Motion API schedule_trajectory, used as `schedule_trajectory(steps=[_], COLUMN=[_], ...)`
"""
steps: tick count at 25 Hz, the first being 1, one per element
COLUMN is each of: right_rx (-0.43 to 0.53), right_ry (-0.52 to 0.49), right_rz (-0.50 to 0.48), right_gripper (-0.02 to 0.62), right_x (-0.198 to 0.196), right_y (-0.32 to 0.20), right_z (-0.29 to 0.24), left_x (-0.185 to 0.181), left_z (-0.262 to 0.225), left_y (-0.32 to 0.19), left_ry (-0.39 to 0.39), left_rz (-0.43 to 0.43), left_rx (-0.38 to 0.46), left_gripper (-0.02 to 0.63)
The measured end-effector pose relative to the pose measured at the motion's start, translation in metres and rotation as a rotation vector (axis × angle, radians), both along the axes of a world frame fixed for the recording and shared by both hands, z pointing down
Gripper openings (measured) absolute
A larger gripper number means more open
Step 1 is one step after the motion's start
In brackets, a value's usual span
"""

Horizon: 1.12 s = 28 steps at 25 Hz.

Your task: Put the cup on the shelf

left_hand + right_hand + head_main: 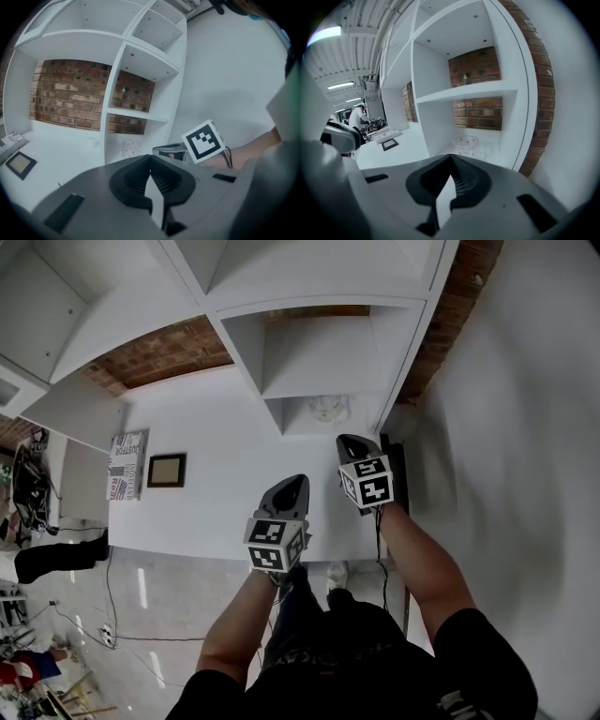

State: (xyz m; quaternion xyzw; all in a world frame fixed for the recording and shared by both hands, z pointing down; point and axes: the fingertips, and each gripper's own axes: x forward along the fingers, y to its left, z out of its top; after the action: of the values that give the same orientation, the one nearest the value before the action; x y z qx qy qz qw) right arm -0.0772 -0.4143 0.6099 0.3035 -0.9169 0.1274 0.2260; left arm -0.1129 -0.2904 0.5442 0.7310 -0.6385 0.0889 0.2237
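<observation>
Right gripper view — cup [465, 144] upright on shelf [468, 91] | left gripper [150, 157], right gripper [451, 157] closed — empty

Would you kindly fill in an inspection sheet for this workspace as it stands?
Surface: white table, no spills seen.
Job's things: clear cup stands in the shelf's lowest compartment.
Clutter: small frame and printed box at the table's left end.
Grippers: left gripper and right gripper both jaws together, empty.
Cables: floor cable at left; gripper cable along the right forearm.
Surroundings: brick wall behind the shelf.
</observation>
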Motion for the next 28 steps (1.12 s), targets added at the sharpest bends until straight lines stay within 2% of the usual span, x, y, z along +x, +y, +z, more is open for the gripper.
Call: schedule_trajectory(steps=[5,11,20,28], right_rx=[0.022,0.027,0.052,0.053], right_ry=[-0.034,-0.089,-0.108,-0.135], right_rz=[-0.017,0.011,0.082,0.143], right_gripper=[0.000,0.000,0.000,0.000], right_x=[0.011,0.019,0.014,0.021], right_y=[0.041,0.098,0.191,0.255], right_z=[-0.037,-0.073,-0.108,-0.128], left_x=[0.005,-0.003,-0.022,-0.023], left_z=[-0.020,-0.042,-0.061,-0.073], left_y=[0.029,0.068,0.135,0.182], left_ry=[-0.023,-0.025,-0.002,0.036], left_rz=[-0.010,0.000,0.065,0.118], left_rx=[0.013,0.040,0.071,0.094], left_gripper=[0.006,0.005,0.006,0.005])
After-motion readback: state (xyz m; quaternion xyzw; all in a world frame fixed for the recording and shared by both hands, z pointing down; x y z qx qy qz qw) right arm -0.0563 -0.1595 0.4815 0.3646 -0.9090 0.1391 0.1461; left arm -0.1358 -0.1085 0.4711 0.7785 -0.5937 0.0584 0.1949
